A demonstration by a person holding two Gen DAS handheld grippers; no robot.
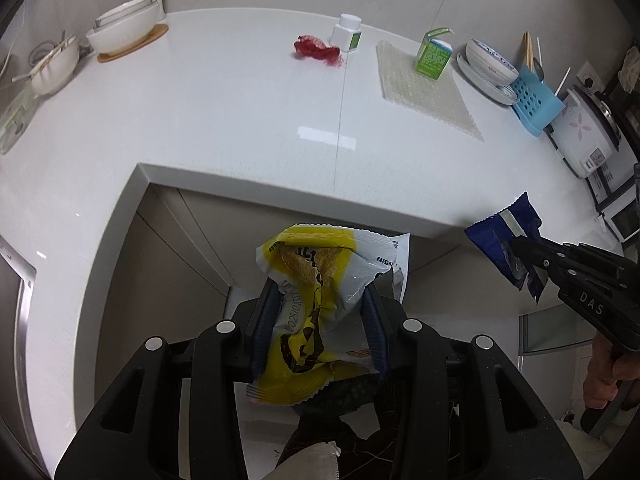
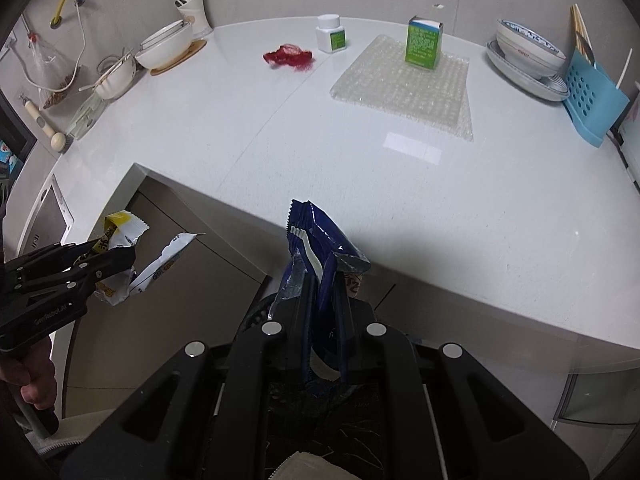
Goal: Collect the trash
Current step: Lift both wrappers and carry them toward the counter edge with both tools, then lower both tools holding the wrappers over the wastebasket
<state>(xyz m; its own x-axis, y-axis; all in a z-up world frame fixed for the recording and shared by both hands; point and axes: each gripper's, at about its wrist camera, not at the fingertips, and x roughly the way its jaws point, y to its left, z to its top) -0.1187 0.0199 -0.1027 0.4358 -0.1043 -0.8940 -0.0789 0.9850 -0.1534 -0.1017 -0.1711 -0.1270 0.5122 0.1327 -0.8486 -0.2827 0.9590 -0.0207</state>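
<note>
Left gripper (image 1: 320, 320): jaws pinching a crumpled yellow-and-white plastic snack wrapper (image 1: 320, 280) across its middle, top flap sticking up past the tips. Right gripper (image 2: 324, 316): jaws pressed on a crinkled dark-blue foil wrapper (image 2: 316, 240), gripped low so the torn serrated end stands upright.

Both wrappers are held off the white desk (image 2: 400, 184), out past its front edge and above the floor area. Judgement: both are lifted pieces of trash being carried to a bin, one per hand to save a trip. Mid-body pinches look secure enough for thin film.

Left on the desk, near the back wall: a crumpled red mesh scrap (image 2: 289, 56), just beside a small white pill bottle with a green label (image 2: 331, 34); a green-and-white drink carton (image 2: 424, 42) standing upright on a clear bubble-textured mat (image 2: 404, 88). The scrap is likely the next trash; carton and bottle status unclear, cannot tell if they are empty.

White bowls at the left, a patterned bowl stack and a blue cutlery rack at the right look like kitchenware, not targets.

Hidden: no clear bin outline in either view. Something dark sits under the grippers, largely blocked by their bodies; could be a bag or a bin, cannot tell. The wrappers' lower ends are cut off behind the jaws. Print on the wrappers is unreadable.
</note>
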